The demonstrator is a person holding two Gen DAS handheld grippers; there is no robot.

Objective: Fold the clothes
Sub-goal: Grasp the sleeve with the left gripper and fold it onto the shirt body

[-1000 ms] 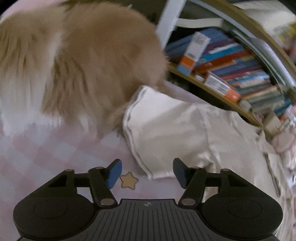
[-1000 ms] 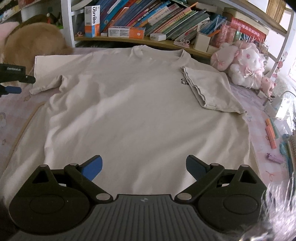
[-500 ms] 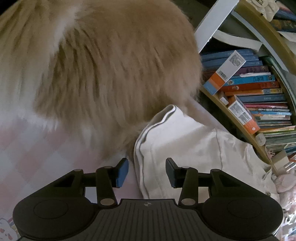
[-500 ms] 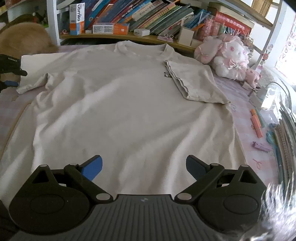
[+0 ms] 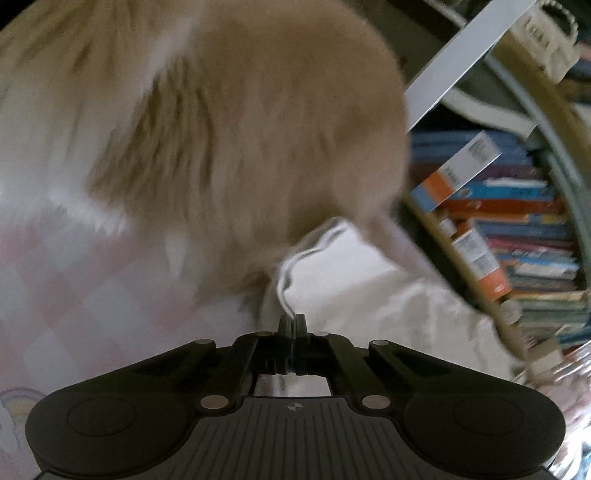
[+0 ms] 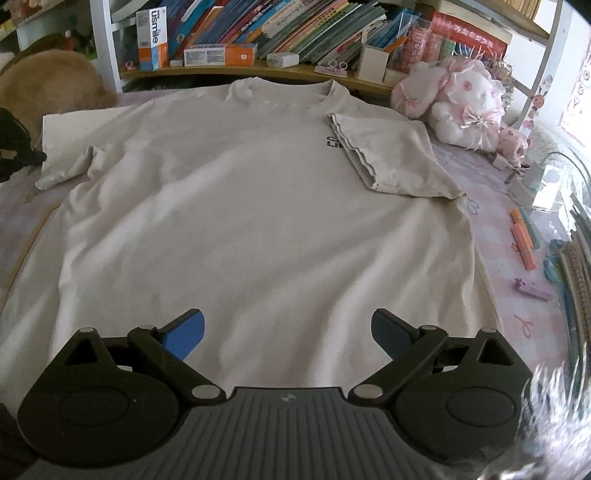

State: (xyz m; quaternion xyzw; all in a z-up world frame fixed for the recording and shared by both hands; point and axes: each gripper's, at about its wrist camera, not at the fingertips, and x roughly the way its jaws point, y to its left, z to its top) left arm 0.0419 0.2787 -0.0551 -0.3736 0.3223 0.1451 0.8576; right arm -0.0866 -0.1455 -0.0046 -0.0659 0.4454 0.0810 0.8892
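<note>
A cream T-shirt (image 6: 258,206) lies flat, front up, on the pink checked table cover. Its right sleeve (image 6: 384,155) is folded in over the chest. Its left sleeve (image 6: 70,147) lies spread out at the left. My left gripper (image 5: 292,321) is shut on the hem of that left sleeve (image 5: 332,273); it also shows at the left edge of the right wrist view (image 6: 14,147). My right gripper (image 6: 288,332) is open and empty, above the shirt's bottom hem.
A fluffy tan animal (image 5: 221,129) sits right beside the left sleeve, touching it; it also shows at far left in the right wrist view (image 6: 48,85). A bookshelf (image 6: 295,29) runs along the back. Pink plush toys (image 6: 461,99) and pens (image 6: 522,240) lie at the right.
My left gripper moved forward onto the sleeve hem and shut on it. The right gripper stayed open, shifting only slightly over the shirt's lower part.
</note>
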